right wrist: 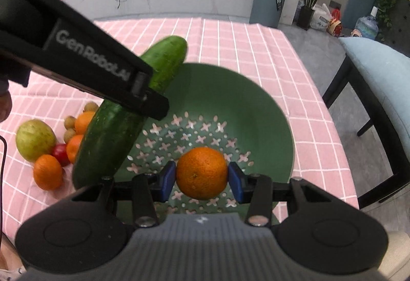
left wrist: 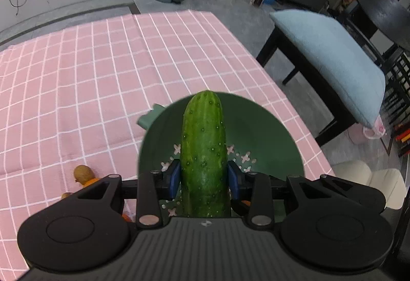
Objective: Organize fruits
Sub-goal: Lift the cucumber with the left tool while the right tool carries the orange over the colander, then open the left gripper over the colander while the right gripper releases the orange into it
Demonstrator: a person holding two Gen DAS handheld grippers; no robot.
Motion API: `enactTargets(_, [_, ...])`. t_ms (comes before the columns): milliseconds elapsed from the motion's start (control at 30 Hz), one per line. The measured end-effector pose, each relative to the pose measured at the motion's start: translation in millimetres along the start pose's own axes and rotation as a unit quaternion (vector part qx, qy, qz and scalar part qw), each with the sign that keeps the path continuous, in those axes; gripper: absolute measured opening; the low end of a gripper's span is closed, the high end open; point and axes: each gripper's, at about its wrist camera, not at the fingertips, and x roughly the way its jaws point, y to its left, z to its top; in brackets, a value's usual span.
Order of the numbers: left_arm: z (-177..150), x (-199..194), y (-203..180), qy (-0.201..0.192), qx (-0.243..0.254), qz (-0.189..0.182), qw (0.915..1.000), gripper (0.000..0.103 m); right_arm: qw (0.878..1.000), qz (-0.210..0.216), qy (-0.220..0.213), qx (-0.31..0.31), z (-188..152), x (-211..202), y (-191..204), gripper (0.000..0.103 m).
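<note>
Right wrist view: right gripper point(right wrist: 202, 177) jaws clamped on a round orange mandarin point(right wrist: 201, 173) over the perforated green plastic colander point(right wrist: 258, 112). Left gripper point(left wrist: 204, 176) jaws are clamped on a long bumpy green cucumber point(left wrist: 203, 150).

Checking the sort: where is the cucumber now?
The cucumber is clamped in the left gripper, held over the green colander's left rim, beside the gripped orange.

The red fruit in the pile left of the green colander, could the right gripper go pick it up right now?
Probably not: the right gripper is shut on an orange, and the cucumber in the left gripper crosses between it and the red fruit.
</note>
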Motion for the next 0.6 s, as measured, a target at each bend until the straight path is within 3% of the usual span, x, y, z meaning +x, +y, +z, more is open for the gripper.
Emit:
enactTargets(433, [-7,42,-7,0.065,0.023,0.018,0.9974,0.042,0.998,-0.009,0.048,-0.033,-1,25,3,0.042])
enactTargets(600, [-9,47,-10,0.066,0.052,0.045,0.9954,0.042,0.997,-0.018,0.05,-0.048,-2,25,6,0.046])
